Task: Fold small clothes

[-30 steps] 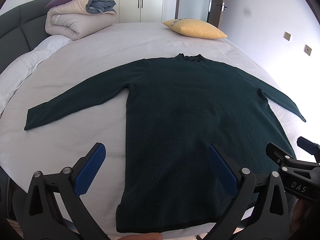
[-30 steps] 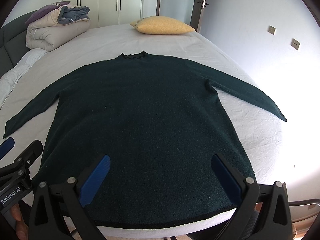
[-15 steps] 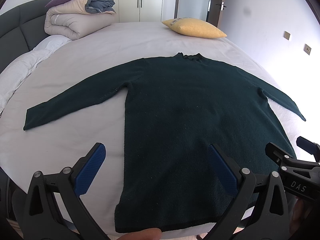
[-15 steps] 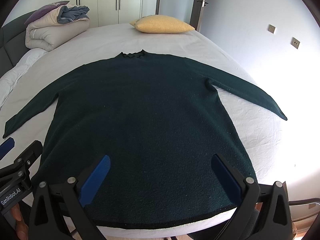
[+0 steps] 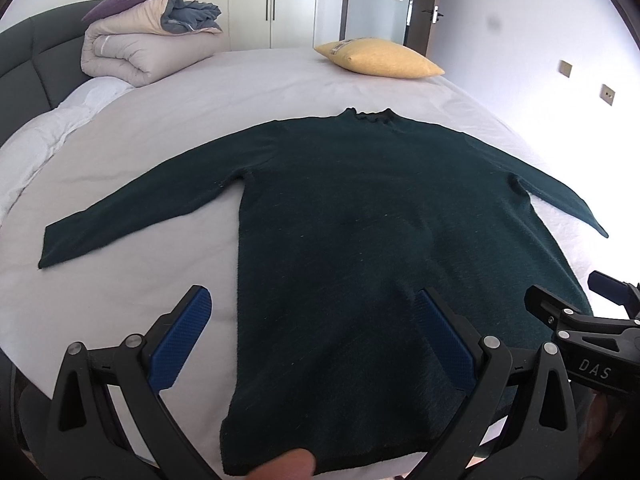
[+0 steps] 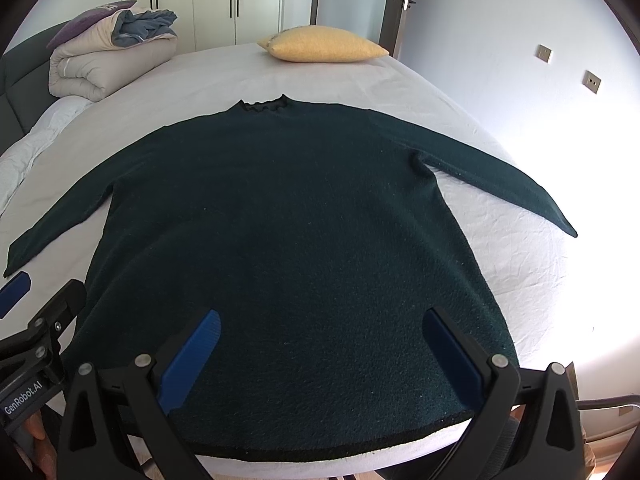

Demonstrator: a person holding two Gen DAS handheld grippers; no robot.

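Right wrist view: sweater (image 6: 280,240) lies flat beyond open right gripper (image 6: 320,356).

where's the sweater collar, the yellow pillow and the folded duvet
collar (image 6: 264,105), right wrist view, on the ruffled neck edge
yellow pillow (image 6: 324,44), right wrist view, on the middle of its top face
duvet (image 5: 148,50), left wrist view, on the beige outer fold
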